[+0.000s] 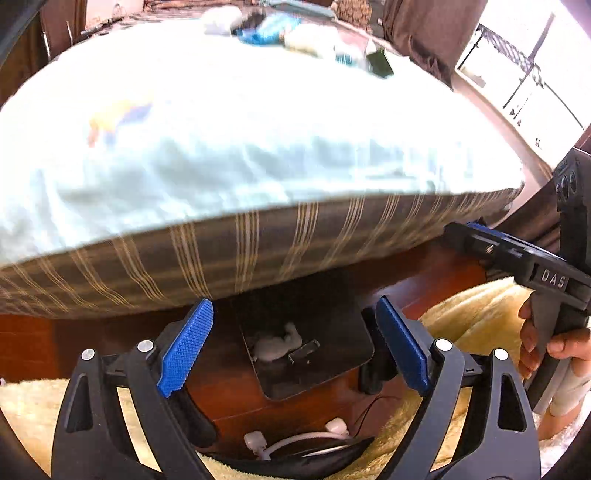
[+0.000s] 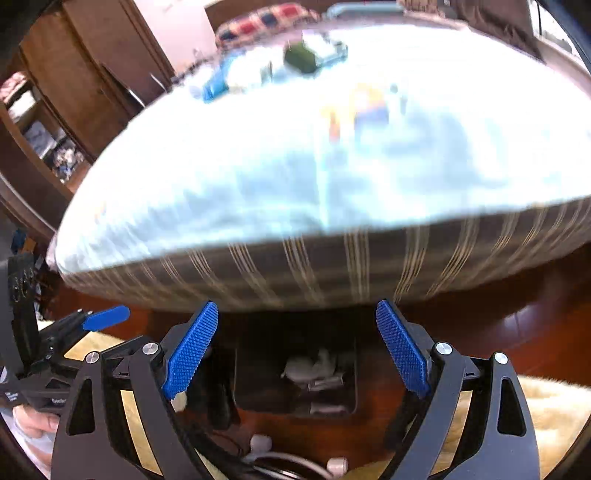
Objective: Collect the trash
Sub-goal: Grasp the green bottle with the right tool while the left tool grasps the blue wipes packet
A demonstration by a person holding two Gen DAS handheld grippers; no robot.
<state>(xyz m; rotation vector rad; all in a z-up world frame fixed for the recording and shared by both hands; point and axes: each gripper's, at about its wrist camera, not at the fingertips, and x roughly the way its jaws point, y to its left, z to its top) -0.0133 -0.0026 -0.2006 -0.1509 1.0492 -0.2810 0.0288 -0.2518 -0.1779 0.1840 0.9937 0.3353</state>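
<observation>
1. Two handheld grippers hover side by side at the foot of a bed point(image 1: 258, 147), above a dark waste bin point(image 1: 310, 354) that stands on the wooden floor just below the mattress edge.
2. The left gripper point(image 1: 295, 347) has its blue fingers point(image 1: 186, 349) spread wide with nothing between them; the bin sits in the gap, seen from above.
3. The right gripper point(image 2: 295, 350) is likewise spread and empty, its fingers point(image 2: 192, 350) framing the same bin point(image 2: 295, 376).
4. Crumpled white tissue point(image 1: 275, 343) and small scraps already lie inside the bin; more wrappers and packets, blue and green point(image 1: 269, 31), are scattered at the far end of the bed, well away from the bin.
5. White chargers and a cable point(image 1: 295, 439) lie on the floor just in front of the bin, beside a cream shaggy rug point(image 1: 472, 317).
6. Judging by the empty fingers over a part-filled bin, the work appears to be between drops; the next move likely calls for reaching up and across the bed to the far litter, pinching one light piece, and carrying it back to the bin.
</observation>
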